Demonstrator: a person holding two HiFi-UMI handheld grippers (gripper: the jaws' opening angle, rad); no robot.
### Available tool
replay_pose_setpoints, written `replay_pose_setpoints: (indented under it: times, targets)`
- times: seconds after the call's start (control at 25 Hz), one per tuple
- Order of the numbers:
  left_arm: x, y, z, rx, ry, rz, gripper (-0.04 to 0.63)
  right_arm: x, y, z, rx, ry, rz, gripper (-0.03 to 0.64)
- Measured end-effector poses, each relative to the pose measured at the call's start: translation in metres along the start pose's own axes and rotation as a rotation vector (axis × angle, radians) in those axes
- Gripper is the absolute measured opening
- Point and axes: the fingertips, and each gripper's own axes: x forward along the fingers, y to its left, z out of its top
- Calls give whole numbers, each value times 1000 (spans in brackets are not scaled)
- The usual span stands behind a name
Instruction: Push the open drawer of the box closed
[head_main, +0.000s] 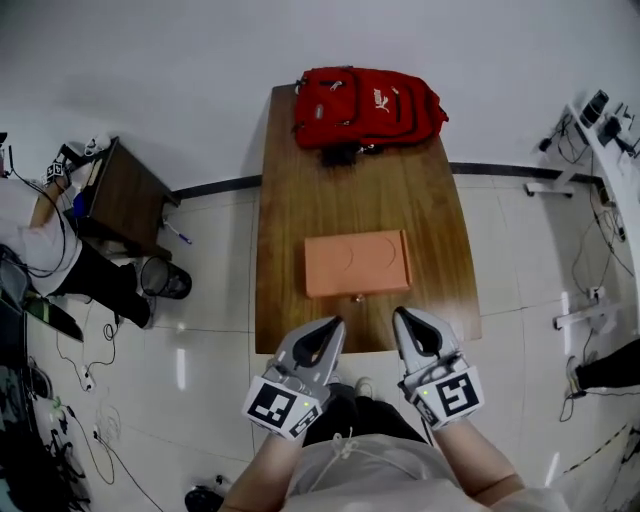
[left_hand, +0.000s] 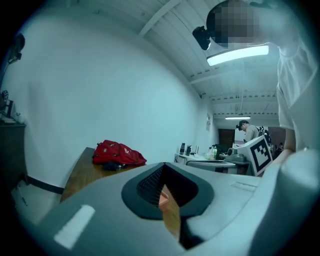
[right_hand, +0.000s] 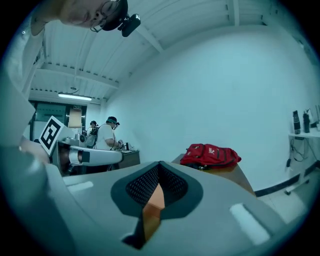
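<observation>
Drawer (head_main: 356, 293) location: front face of the orange box (head_main: 356, 263), which lies flat near the middle of the wooden table (head_main: 300, 200), with the front turned toward the operator. A small knob (head_main: 355, 298) projects from the centre of that face. The head view looks steeply down, so how far the drawer stands out cannot be read; any protrusion appears slight.

Handling, as a judgement: the box looks rigid and light, with smooth flat sides. A push on the drawer front is likely to slide the whole box across the table rather than seat the drawer. Apply contact to the flat front beside the knob, square to the face, and brace the rear wall of the box if it starts to travel.

Left gripper (head_main: 335, 322) and right gripper (head_main: 400, 312) hover at the near table edge, just short of the box, one to each side of the knob. In each gripper view the jaws are brought together at the tips with nothing between them; only a sliver of orange box shows through the slot lower down.

Surroundings: a red backpack (head_main: 368, 105) lies at the far end of the table, well apart from the box. Nothing stands between the grippers and the drawer front. A person (head_main: 60, 260) sits at a side table (head_main: 120, 195) off to the left, clear of the work.
</observation>
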Motion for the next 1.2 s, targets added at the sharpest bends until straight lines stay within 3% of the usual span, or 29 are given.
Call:
replay_pose_setpoints:
  times: [0.24,0.6,0.88,1.2]
  targets:
    - [-28,-27,24,51,-65,31,6,-38,19,30,-70,-79,19,8]
    - [-63,-60,21,74,-58,38,6,-74,37,9,-16,-22,14,8]
    - [-109,-96,22,94,-86,-3,6,-116,82,-1,-40,4,1,8]
    - [-204,-159,-1,91,-103,-34,6,-199,167,-29,-69,-10,4,8]
